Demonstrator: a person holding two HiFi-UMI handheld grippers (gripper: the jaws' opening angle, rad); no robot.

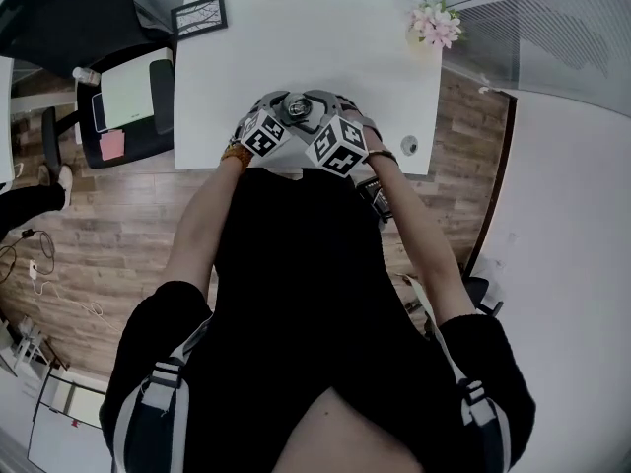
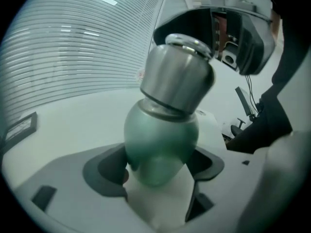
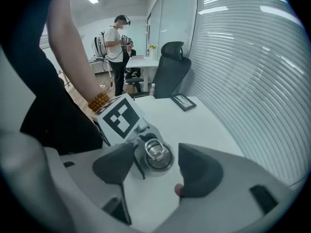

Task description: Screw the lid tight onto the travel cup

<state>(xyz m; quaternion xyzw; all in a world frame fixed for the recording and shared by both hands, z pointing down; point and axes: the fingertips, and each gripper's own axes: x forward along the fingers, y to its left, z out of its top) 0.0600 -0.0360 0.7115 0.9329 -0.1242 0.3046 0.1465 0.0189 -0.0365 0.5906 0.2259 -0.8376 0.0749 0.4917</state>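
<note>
The left gripper point(image 2: 160, 171) is clamped on the green lower body of the travel cup point(image 2: 163, 135), dark pads pressing it from both sides, and the cup leans to the right with its steel lid point(image 2: 177, 76) on top. The right gripper point(image 3: 156, 171) looks down on that lid from above with its jaws spread wide and nothing touching them. Both tools meet at the near edge of a white table point(image 1: 296, 47), which also carries a small black picture frame point(image 1: 199, 15) at its far left corner and a bunch of pink flowers point(image 1: 436, 23) at its far right. Around it lie a wood-plank floor point(image 1: 118, 235), a black office chair point(image 3: 171, 67), slatted blinds point(image 3: 252, 57) and, further off, a standing person point(image 3: 115, 42).
</note>
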